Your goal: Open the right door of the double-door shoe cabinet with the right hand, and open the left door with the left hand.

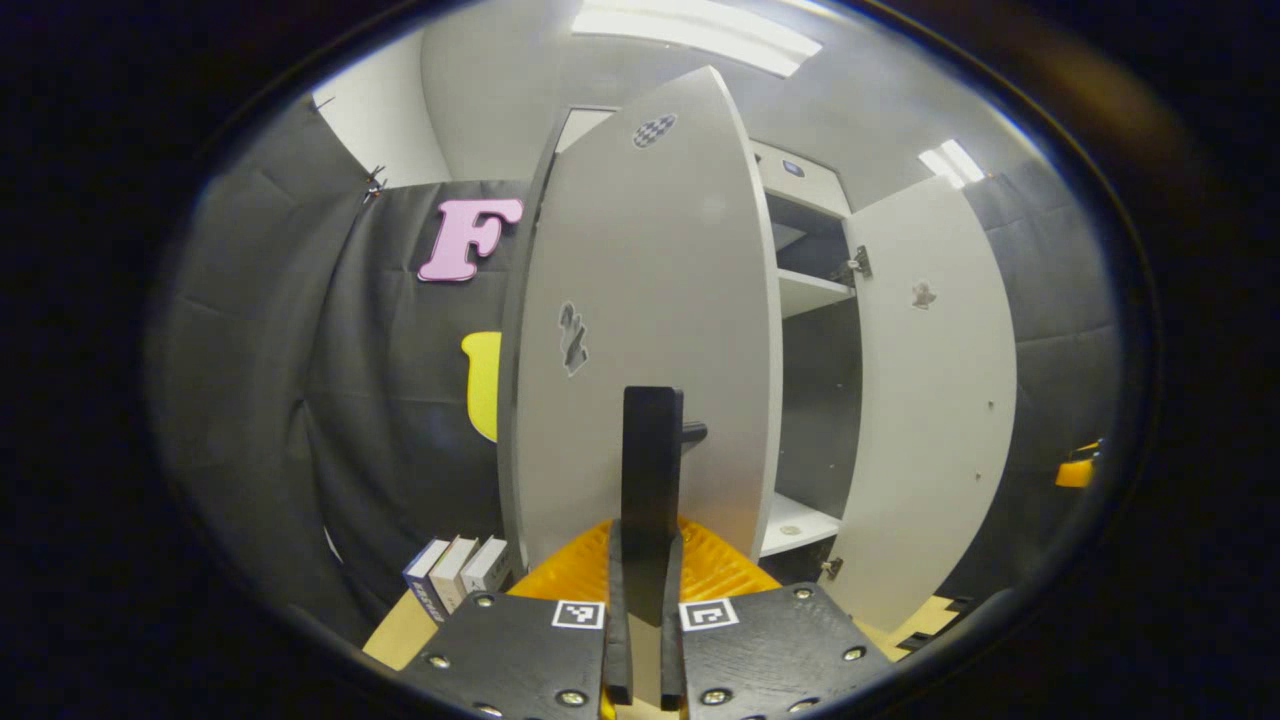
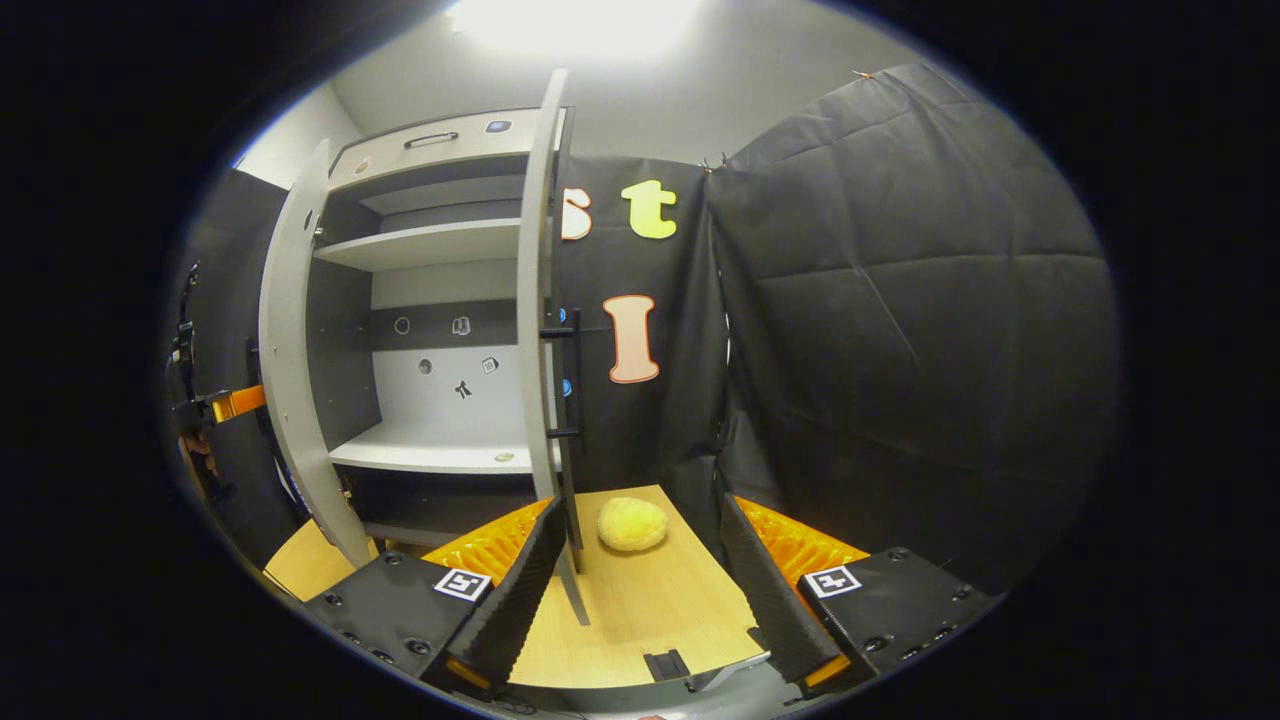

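Shoe cabinet (image 2: 440, 300) with both doors swung out, as seen from the two grippers. Left gripper view: the left gripper (image 1: 648, 560) sits directly before the left door (image 1: 640, 330), its fingers drawn close together with only a slim gap; a dark upright bar rises between them, but whether this is the door's handle and whether both fingers press on it cannot be told. The right door (image 1: 935, 400) stands ahead and to the right of this gripper, also open, with the cabinet's shelves (image 1: 812, 290) between the two doors.

Right gripper view: the right gripper (image 2: 640, 590) is spread wide and holds nothing; the right door (image 2: 545, 300) appears edge-on just ahead of its left finger, with its black bar handle (image 2: 572, 375) on the outer face. A yellow round object (image 2: 632, 523) lies on the table (image 2: 640, 620) ahead, between the fingers.

Handling, as judged: each door is a stiff, flat panel, probably light, turning freely on side hinges; the smooth face offers no purchase, so the bar handle is the place to take hold. A pull should follow the hinge arc, not a straight line, to spare the hinges.

Orientation: each door's long axis is vertical, as is the handle's. Both panels point outward from the cabinet front, toward the grippers, the hinged edges remaining at the cabinet's sides.
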